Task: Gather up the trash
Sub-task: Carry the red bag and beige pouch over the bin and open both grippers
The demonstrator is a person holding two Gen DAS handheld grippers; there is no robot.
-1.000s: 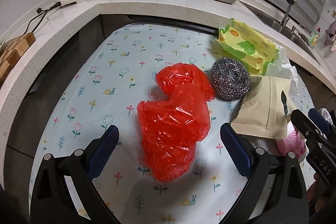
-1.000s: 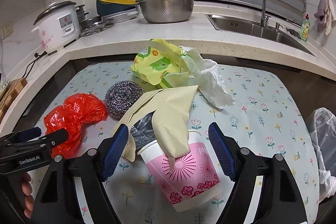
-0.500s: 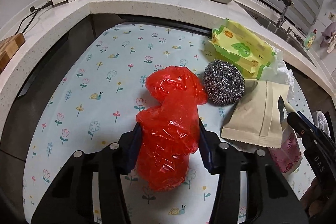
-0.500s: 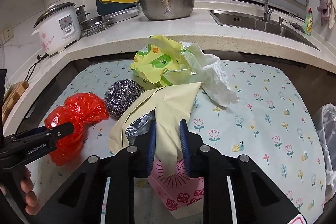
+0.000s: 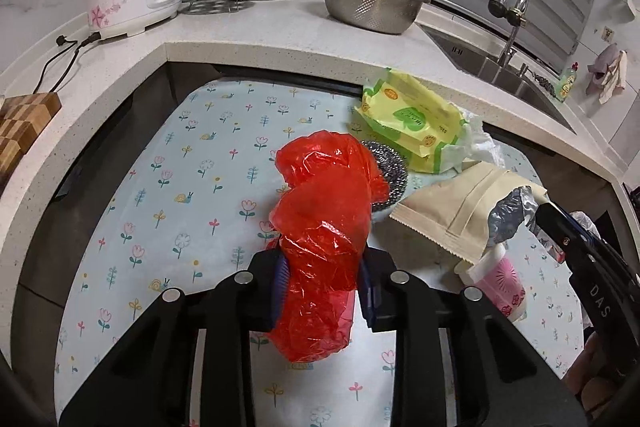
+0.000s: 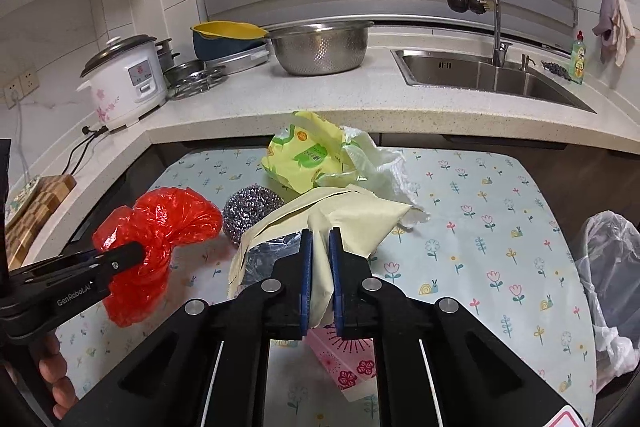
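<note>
two grippers grip trash at once above a table (image 5: 168,187) laid with a pale flowered cloth. the left gripper (image 5: 322,267), whose jaws have just been closing, pinches a crumpled red plastic bag (image 5: 324,227) between its blue pads; the bag bulges above and below the pads, over the middle of the table. the right gripper (image 6: 319,267) is clamped narrow on a cream paper pouch (image 6: 352,215), whose silver lining gapes open at the left of the pads; the pouch hangs over a pink flowered paper cup (image 6: 348,363) near the table's front edge.

a steel wool scourer (image 6: 250,209) lies on the cloth between the red bag and the pouch, just beside both. behind it, toward the table's back edge, sits a yellow-green wipes packet (image 6: 308,159) with a crumpled white tissue (image 6: 384,167) against its right side. a clear plastic bag (image 6: 608,267) hangs off the table's right edge.

beyond the table runs a speckled counter (image 6: 360,95) carrying a white rice cooker (image 6: 124,79) at its left corner, a steel colander (image 6: 320,47) at the middle and a sink (image 6: 488,75) at the right. fingers of a hand (image 6: 56,367) show under the left gripper's handle.
</note>
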